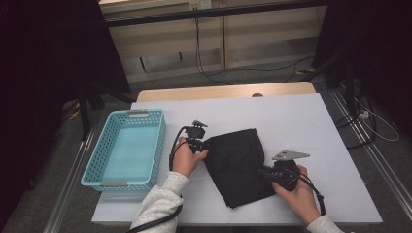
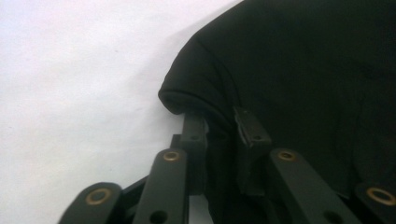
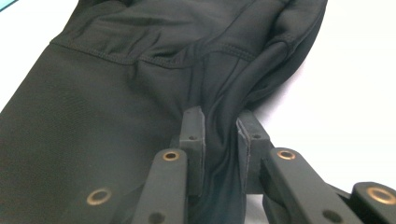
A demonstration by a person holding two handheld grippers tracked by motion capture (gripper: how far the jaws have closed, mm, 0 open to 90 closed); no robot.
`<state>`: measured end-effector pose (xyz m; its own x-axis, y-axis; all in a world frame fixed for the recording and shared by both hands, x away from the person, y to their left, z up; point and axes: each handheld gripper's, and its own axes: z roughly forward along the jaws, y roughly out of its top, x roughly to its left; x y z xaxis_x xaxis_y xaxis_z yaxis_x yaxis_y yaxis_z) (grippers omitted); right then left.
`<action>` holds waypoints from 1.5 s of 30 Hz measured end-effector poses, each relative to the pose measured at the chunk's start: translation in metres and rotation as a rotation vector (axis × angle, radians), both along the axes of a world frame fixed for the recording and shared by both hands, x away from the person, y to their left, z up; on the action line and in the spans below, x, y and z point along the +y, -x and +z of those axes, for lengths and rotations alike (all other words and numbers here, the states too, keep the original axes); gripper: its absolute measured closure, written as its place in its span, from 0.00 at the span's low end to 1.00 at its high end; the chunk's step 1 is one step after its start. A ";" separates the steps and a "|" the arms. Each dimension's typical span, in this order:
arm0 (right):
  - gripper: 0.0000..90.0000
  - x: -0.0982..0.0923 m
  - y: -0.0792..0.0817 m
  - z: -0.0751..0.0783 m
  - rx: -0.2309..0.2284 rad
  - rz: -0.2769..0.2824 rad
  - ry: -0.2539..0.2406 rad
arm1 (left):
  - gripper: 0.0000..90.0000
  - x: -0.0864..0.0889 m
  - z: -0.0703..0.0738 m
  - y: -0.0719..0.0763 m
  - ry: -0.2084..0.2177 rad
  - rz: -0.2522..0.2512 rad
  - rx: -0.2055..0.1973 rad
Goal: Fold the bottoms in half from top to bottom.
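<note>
One broad white rectangular worktop [image 1: 301,121] carries everything in the high view, with a strip of pale wood showing along its far edge. Next in size is the black folded fabric garment [image 1: 238,165], which lies flat near the middle of the worktop, toward the person's side, turned at a slant so that one corner points to the near edge. To its left, well apart from it, stands the light blue perforated plastic basket [image 1: 99,170], close to the worktop's left edge.

The left gripper [image 1: 204,144] sits at the garment's left edge, held by a hand in a light grey sleeve [image 1: 160,204]. In the left gripper view its fingers [image 2: 194,130] press together on the rolled, rounded hem of the cloth [image 2: 299,70], with a fold of black fabric pinched between them and white worktop [image 2: 70,93] beside it.

The right gripper [image 1: 260,171] rests on the garment's right side, a grey three-cornered plate on top of it. In the right gripper view its fingers [image 3: 192,126] are clamped on a bunched ridge of the garment [image 3: 93,126], which gathers into creases between the two pads just below a stitched seam; white worktop [image 3: 336,93] shows to the right of the cloth.
</note>
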<state>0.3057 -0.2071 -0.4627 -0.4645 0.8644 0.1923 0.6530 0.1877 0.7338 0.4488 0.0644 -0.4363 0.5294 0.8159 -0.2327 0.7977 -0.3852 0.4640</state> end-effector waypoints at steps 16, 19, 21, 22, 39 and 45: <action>0.87 -0.004 -0.002 0.008 0.002 0.000 -0.013 | 0.90 0.001 0.022 -0.012 -0.014 0.008 0.109; 0.87 -0.004 -0.002 0.010 -0.006 -0.002 -0.018 | 0.90 0.000 0.026 -0.013 -0.027 0.009 0.122; 0.87 -0.004 -0.001 0.011 -0.011 -0.004 -0.019 | 0.91 0.000 0.029 -0.015 -0.032 0.006 0.129; 0.87 -0.004 -0.001 0.012 -0.013 -0.004 -0.020 | 0.91 0.000 0.031 -0.015 -0.040 0.005 0.137; 0.87 0.002 -0.003 0.016 -0.034 0.008 -0.025 | 0.91 -0.002 0.049 -0.024 -0.120 -0.018 0.174; 0.87 0.005 -0.004 0.017 -0.035 0.014 -0.031 | 0.91 -0.005 0.056 -0.029 -0.155 -0.028 0.179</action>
<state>0.3092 -0.2025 -0.4456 -0.4831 0.8519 0.2021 0.6246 0.1736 0.7614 0.4780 0.0592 -0.3799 0.5139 0.8347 -0.1978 0.8499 -0.4640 0.2497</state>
